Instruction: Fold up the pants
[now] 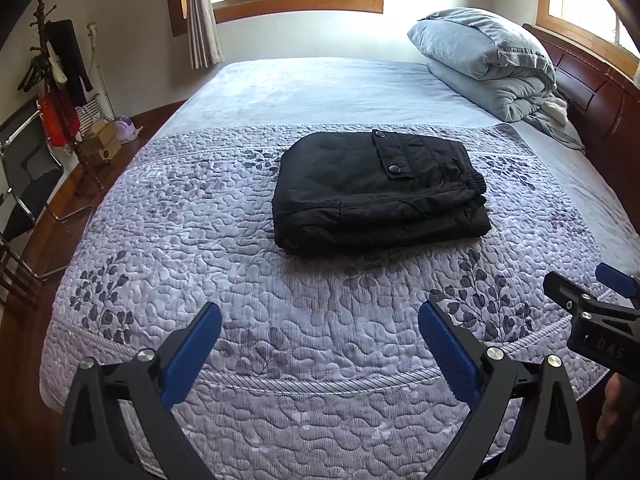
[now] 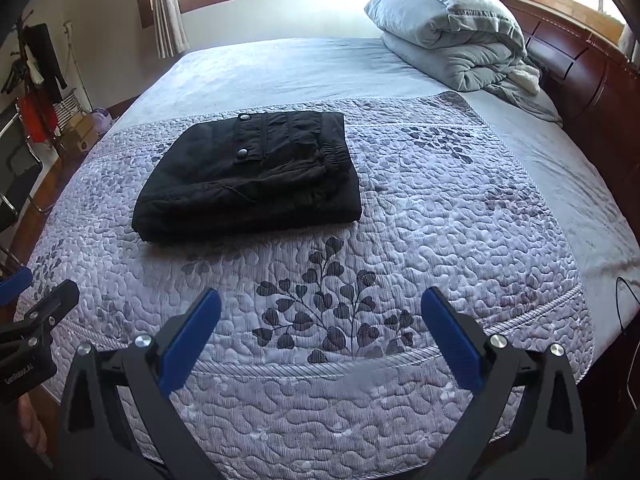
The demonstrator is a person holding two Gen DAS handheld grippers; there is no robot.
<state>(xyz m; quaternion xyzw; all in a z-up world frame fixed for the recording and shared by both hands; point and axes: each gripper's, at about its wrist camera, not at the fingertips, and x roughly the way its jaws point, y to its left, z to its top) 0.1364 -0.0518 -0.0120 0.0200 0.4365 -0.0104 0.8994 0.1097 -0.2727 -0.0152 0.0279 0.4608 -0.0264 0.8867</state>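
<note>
My left hand-held gripper and right hand-held gripper gape empty at frame bottom; folded pants lie mid-frame on the bed.

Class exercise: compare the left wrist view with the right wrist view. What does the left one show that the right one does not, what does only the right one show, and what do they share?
Only the left wrist view: the left gripper head-on, open over the quilt, with the right gripper at the right edge.

Only the right wrist view: the right gripper head-on, open, a black cable at the bed's right edge, and the left gripper at the left edge.

Both: the folded black pants lying free on the quilt, the duvet, the headboard, windows and the coat rack.
</note>
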